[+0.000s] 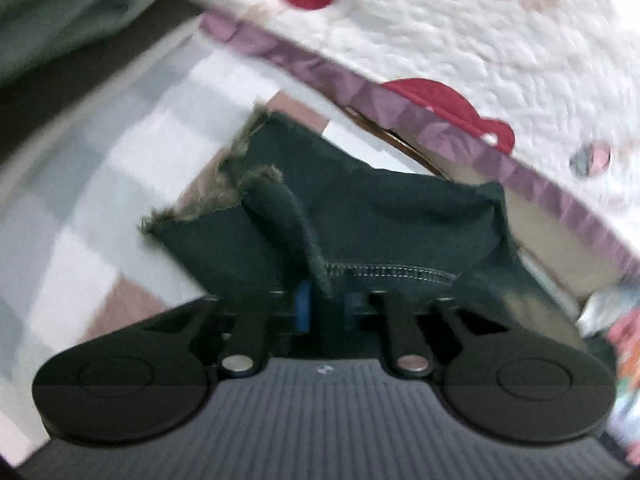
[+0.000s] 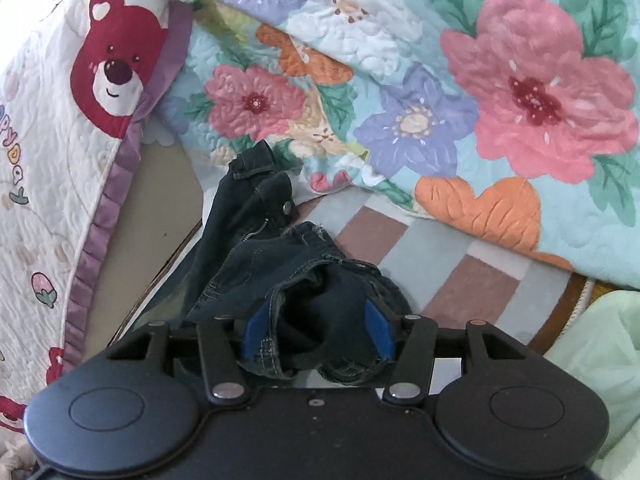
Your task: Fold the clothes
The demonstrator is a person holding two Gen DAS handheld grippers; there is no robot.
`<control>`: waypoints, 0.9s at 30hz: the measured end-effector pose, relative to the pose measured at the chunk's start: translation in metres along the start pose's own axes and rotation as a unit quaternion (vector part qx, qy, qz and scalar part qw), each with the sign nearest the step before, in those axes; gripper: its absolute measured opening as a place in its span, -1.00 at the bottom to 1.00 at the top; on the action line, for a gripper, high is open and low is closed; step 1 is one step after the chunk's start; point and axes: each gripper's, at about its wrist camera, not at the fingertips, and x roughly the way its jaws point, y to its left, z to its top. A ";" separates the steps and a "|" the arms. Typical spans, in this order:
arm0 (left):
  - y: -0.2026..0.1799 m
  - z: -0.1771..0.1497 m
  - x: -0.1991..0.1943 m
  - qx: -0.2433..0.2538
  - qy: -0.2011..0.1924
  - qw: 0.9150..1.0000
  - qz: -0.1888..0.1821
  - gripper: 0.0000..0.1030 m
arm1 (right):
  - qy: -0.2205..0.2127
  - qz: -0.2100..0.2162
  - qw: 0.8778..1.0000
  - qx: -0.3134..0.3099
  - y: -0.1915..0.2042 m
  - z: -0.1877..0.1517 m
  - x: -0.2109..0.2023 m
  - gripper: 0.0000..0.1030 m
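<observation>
On checked bedsheet (image 1: 80,184): left gripper (image 1: 326,304) pinched tight on dark jeans (image 1: 360,216); only right wrist view shows right gripper (image 2: 316,332) spread wide around bunched denim, plus floral quilt (image 2: 480,80).

Showing strong motion blur across the left wrist view, smearing the white quilt (image 1: 460,40) and its purple frill (image 1: 440,132) into streaks. Bending straight edges into curves toward the corners of both fisheye pictures. Staying far sharper in the right wrist view, keeping the floral quilt (image 2: 440,80) crisp. Lighting both scenes with soft, even daylight, casting only faint shadows. Blowing out slightly at the top-left corner of the right wrist view. Losing detail in the dark denim shorts (image 2: 280,264), reading almost black.
</observation>
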 end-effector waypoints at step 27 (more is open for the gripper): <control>-0.228 -0.161 -0.092 0.222 0.241 0.898 -0.294 0.17 | -0.029 0.068 0.994 0.077 -0.032 0.001 0.006 0.14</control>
